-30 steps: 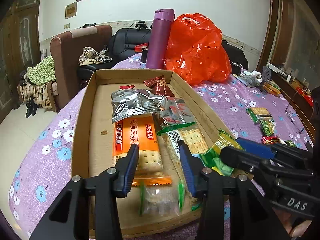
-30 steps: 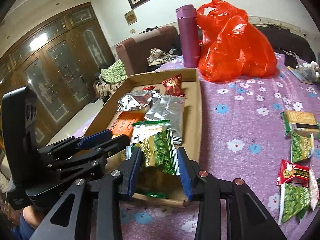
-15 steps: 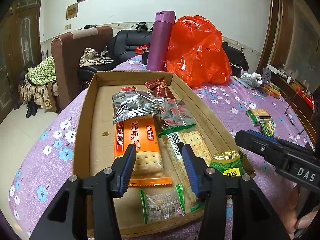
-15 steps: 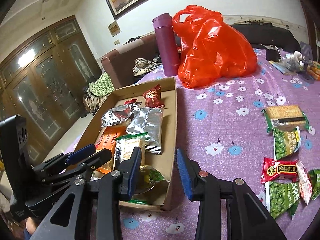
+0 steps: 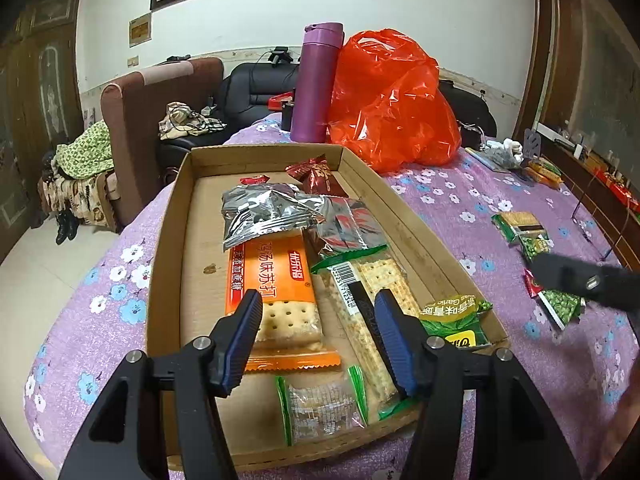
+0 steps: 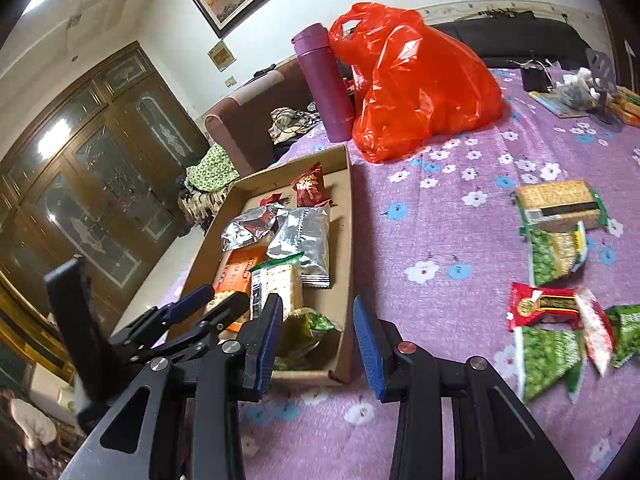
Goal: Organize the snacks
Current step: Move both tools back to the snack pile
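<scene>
Left gripper (image 5: 318, 336) hangs over the near end of the box (image 5: 168, 248), jaws apart, nothing held. Right gripper (image 6: 316, 344) sits wide open & empty just outside the box's right wall, over bare cloth (image 6: 440, 208). Pea pack (image 5: 456, 320) lies in the box's near right corner. Box left half is bare cardboard. Loose snacks (image 6: 548, 308) lie scattered to the right. Red bag (image 6: 416, 80) and flask (image 6: 324, 84) stand beyond the box's far end. Sofa and wood cabinets behind.
</scene>
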`<state>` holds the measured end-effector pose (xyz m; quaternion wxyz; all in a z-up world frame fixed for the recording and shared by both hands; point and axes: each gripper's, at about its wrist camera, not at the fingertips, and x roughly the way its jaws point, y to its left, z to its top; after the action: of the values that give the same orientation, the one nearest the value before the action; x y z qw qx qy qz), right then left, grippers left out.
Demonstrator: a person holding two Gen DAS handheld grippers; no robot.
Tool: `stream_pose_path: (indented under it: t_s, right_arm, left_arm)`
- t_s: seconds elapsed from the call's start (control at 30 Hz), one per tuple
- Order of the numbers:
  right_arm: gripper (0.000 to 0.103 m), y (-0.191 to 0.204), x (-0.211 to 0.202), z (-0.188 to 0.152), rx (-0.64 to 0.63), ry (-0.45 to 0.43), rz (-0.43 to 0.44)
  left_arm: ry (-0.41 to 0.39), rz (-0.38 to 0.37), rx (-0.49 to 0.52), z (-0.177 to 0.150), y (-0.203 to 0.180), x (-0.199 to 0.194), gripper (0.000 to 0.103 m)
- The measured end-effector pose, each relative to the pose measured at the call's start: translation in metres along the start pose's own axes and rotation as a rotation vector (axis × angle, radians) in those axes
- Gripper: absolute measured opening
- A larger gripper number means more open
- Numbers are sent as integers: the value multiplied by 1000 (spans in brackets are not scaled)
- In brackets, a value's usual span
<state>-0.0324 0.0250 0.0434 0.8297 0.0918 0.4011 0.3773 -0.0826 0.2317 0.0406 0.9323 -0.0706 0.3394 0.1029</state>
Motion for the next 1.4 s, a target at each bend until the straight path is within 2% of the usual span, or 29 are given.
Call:
stream_pose_path:
  t_s: [0.2, 0.3, 0.43, 0.73, 0.87, 0.97, 1.07, 1.27, 1.4]
  right_arm:
    - [43, -29, -41, 7, 36, -47, -48]
    - [47, -54, -56, 12, 80, -63, -80]
    - [47, -90, -71, 16, 136, -67, -140]
    - [47, -159, -73, 2, 234, 17, -263]
    - [47, -173, -77, -3, 247, 8, -312]
    - [46, -185, -78, -5, 274, 10, -309]
    - [46, -191, -74, -8, 287, 28, -314]
    - [46, -193, -72, -9, 272, 25, -294]
    - [46, -197, -71, -10, 285, 29, -261]
  left_arm:
    - [26, -63, -41, 0, -4, -6, 58]
    - [0, -59, -16, 5, -15, -17, 58]
    - [-16, -103, 18, 12, -35, -29, 59]
    - [15, -210, 187, 14, -115, -31, 61]
    - [51, -280, 304, 7, -158, -24, 67]
    - [73, -318, 396, 0, -189, -18, 68]
    - [86, -319, 472, -5, -209, -8, 68]
    - [138, -353, 545, -3, -233, 20, 68]
    - [165, -367, 580, -5, -246, 38, 57]
